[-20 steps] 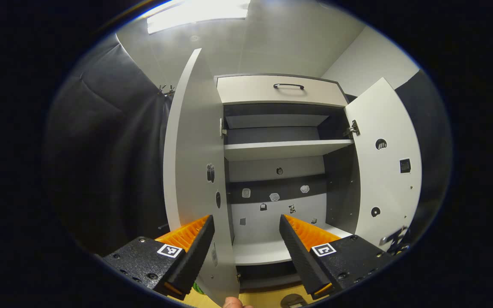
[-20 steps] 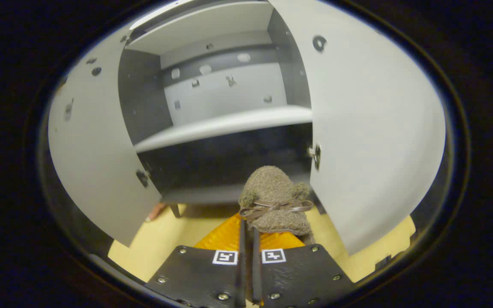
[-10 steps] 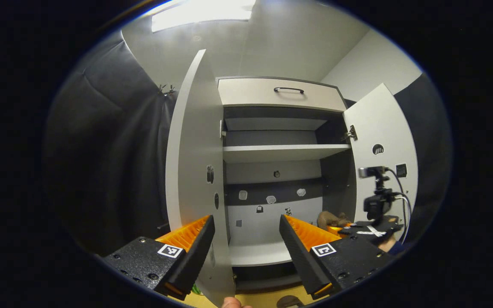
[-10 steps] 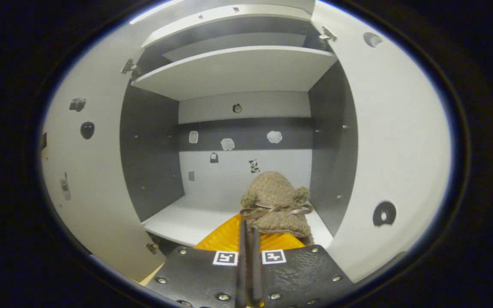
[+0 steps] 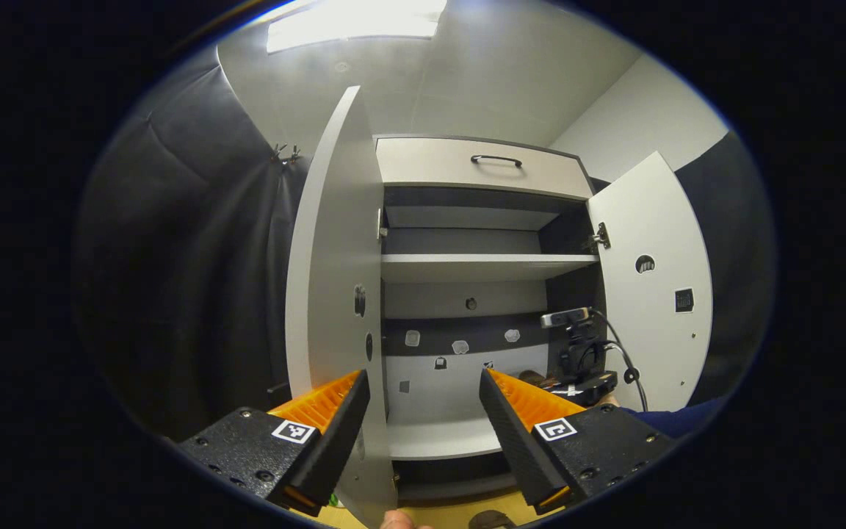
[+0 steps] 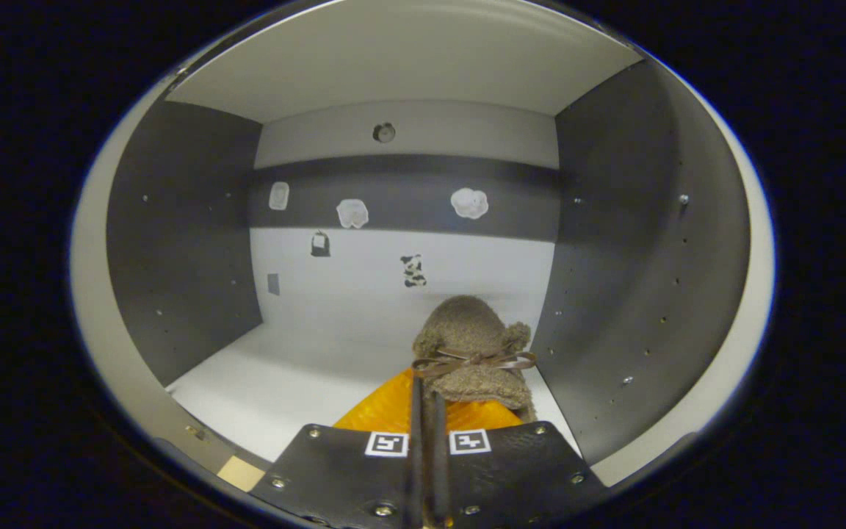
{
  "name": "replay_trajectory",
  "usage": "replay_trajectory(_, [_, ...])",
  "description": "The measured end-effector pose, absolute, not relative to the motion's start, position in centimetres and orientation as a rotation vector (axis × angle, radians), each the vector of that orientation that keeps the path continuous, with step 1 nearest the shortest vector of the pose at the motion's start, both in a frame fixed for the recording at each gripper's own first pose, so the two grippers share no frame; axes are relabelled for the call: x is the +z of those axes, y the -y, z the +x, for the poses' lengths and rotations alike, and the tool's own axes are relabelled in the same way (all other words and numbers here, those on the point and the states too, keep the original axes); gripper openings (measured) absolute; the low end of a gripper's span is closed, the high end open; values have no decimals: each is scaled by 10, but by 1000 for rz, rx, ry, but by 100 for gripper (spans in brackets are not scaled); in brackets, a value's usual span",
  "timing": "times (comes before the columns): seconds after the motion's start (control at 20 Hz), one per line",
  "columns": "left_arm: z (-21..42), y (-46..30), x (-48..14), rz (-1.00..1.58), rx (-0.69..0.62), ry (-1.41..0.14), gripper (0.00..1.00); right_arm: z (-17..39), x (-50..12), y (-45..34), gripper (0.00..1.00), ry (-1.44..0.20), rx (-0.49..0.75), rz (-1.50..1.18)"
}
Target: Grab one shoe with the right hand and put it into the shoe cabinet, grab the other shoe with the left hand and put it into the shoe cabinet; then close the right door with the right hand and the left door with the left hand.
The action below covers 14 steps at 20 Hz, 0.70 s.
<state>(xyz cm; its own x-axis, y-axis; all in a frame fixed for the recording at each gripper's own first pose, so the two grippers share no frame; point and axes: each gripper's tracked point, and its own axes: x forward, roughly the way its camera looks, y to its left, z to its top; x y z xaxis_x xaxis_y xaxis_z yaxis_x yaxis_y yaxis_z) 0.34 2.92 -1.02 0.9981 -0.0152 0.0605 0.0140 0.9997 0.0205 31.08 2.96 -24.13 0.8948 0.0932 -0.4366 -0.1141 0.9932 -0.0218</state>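
1. You are holding the first shoe (image 6: 473, 353) pinched in the right gripper (image 6: 427, 411), its fingers nearly together on the shoe's edge; the shoe is hanging above the shelf (image 6: 298, 382) inside the shoe cabinet (image 5: 478, 165), toward the shelf's right edge and near the right wall (image 6: 628, 279), not yet set down.
2. You are keeping the left gripper (image 5: 423, 411) outside the cabinet with its fingers spread wide and holding nothing.
3. I am judging the task as early; one release, the second shoe and both doors are remaining.
4. The left door (image 5: 327, 294) and right door (image 5: 654, 294) are standing open; the shelf's left and back parts are offering free room.
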Motion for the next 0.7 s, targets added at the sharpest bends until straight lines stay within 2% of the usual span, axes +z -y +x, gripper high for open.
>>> replay_trajectory(0.25, [5,-29,-11,24,-13,67,91,326,-270,-20,7,-499,68,-51])
replay_trajectory(0.4, [6,-29,-10,27,-8,65,91,324,-276,-13,12,-520,51,-65])
replay_trajectory(0.6, [8,-29,-12,35,3,63,91,312,-277,-16,28,-540,79,-75])
replay_trajectory(0.7, [8,-27,-13,51,7,57,91,299,-273,-18,31,-549,101,-73])
